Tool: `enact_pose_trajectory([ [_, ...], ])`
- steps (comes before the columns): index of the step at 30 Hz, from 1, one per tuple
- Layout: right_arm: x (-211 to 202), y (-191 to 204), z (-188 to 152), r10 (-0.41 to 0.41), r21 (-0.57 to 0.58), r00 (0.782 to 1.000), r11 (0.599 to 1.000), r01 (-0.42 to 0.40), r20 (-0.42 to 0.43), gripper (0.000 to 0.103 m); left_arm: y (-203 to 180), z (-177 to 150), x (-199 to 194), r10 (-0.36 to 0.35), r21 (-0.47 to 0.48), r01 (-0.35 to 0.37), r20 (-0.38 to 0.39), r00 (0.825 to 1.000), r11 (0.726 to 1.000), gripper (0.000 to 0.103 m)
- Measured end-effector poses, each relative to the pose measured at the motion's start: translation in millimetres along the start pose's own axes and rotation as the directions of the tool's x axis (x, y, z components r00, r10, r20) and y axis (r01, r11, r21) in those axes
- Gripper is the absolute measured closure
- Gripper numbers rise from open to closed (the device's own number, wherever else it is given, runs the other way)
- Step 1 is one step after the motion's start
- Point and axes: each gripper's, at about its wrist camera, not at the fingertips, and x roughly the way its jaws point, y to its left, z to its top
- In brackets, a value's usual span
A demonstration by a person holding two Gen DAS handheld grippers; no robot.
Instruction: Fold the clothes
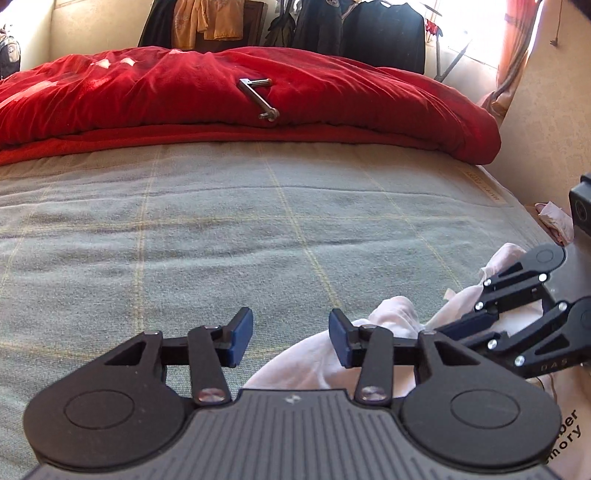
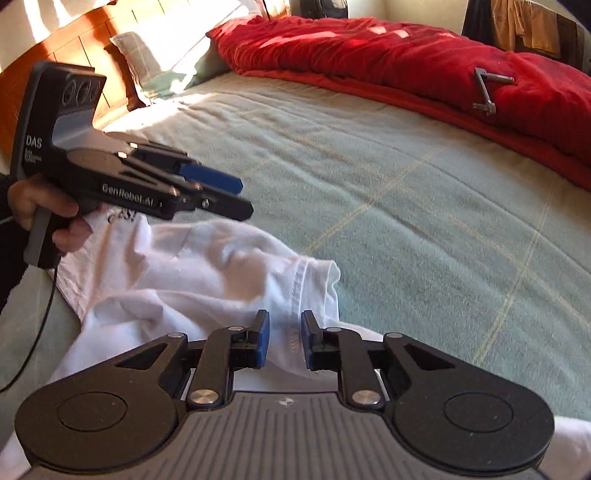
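Note:
A crumpled white garment (image 2: 184, 273) with dark print lies on the near part of a grey-green checked bedspread (image 2: 406, 206). My right gripper (image 2: 285, 341) hangs just above the garment's hemmed edge. Its blue pads stand a narrow gap apart and the cloth shows below them, not pinched. In the left wrist view the garment (image 1: 317, 354) lies under the right-hand finger of my left gripper (image 1: 291, 338), which is open with only bedspread (image 1: 221, 221) showing between the pads. A hand (image 2: 48, 210) holds the left gripper (image 2: 240, 199) over the garment's far side. The right gripper (image 1: 461, 332) shows at the right edge.
A bunched red duvet (image 1: 258, 92) runs across the far side of the bed, with a metal crank handle (image 1: 258, 98) on it. A pillow (image 2: 140, 62) and wooden headboard (image 2: 55, 74) are at the far left. Clothes hang (image 1: 369, 29) behind the bed. A pinkish cloth (image 1: 554, 221) lies beside the bed.

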Motion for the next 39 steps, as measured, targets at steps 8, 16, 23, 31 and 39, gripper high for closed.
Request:
enact_pose_trajectory([
  [8, -3, 14, -30, -0.035, -0.002, 0.999, 0.999, 0.035, 0.026, 0.08, 0, -3, 15, -0.095, 0.087, 0.095, 0.0, 0.995, 0.992, 0.057],
  [16, -18, 20, -31, -0.049, -0.046, 0.998, 0.998, 0.051, 0.043, 0.08, -10, -21, 26, -0.1, 0.185, 0.12, -0.116, 0.988, 0.975, 0.058],
  [23, -111, -22, -29, -0.174, -0.067, 0.962, 0.979, 0.192, 0.211, 0.056, -17, -24, 28, -0.061, 0.219, 0.083, -0.107, 0.992, 0.972, 0.061],
  [31, -112, -171, -57, -0.23, 0.427, 0.963, 0.892, 0.15, 0.143, 0.053, -14, -25, 32, -0.051, 0.187, 0.068, -0.093, 0.994, 0.98, 0.058],
  [39, -93, -130, -83, -0.158, 0.3, 0.985, 0.945, 0.131, 0.066, 0.053, -17, -25, 31, -0.035, 0.19, 0.051, -0.085, 0.996, 0.981, 0.056],
])
